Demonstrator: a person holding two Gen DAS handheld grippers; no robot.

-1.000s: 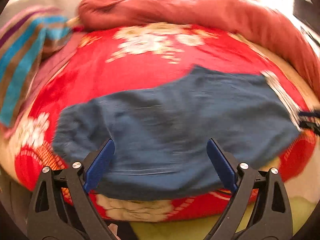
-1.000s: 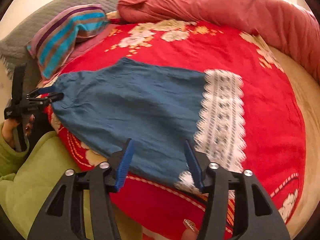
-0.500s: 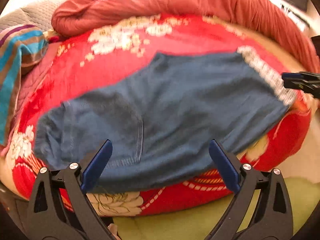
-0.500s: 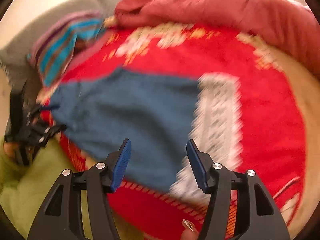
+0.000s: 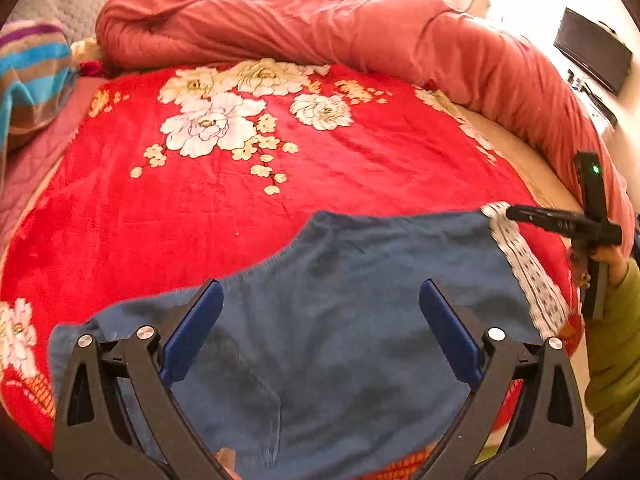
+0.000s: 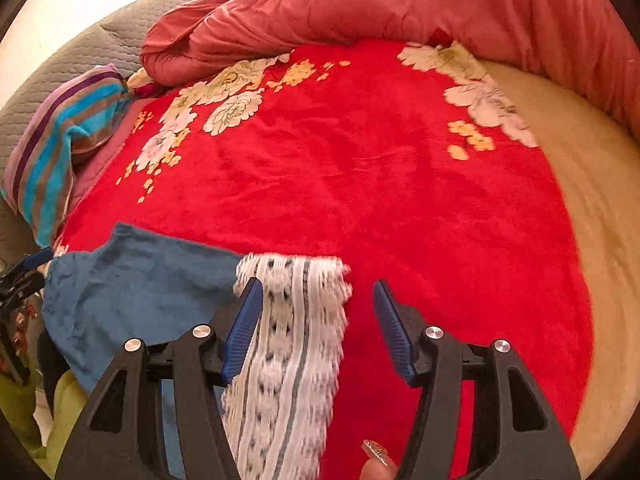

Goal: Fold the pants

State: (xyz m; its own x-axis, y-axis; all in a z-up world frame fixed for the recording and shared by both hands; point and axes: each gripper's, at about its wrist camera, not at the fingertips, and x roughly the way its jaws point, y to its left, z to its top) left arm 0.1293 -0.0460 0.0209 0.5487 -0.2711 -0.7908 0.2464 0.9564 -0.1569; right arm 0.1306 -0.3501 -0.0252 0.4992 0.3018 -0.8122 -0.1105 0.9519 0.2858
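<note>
The blue pants [image 5: 360, 320] lie spread along the near edge of the bed, on the red floral blanket [image 5: 240, 208], with the white lace cuff [image 6: 296, 340] out at the right-hand end. No crease across the length is visible — this looks like the laying-out stage, and the folding proper seems yet to come. The left gripper [image 5: 320, 332] hovers over the waist end, its blue pads wide apart with nothing between them. The right gripper [image 6: 316, 328] sits above the lace cuff, jaws apart too, lace under the left pad but not pinched (from the left wrist view its tips seem closer together, so I trust its own camera). What is left, by my reckoning: grab both ends, bring cuff to waist, then smooth. The pink duvet [image 5: 320, 32] stays well apart, heaped at the back.
</note>
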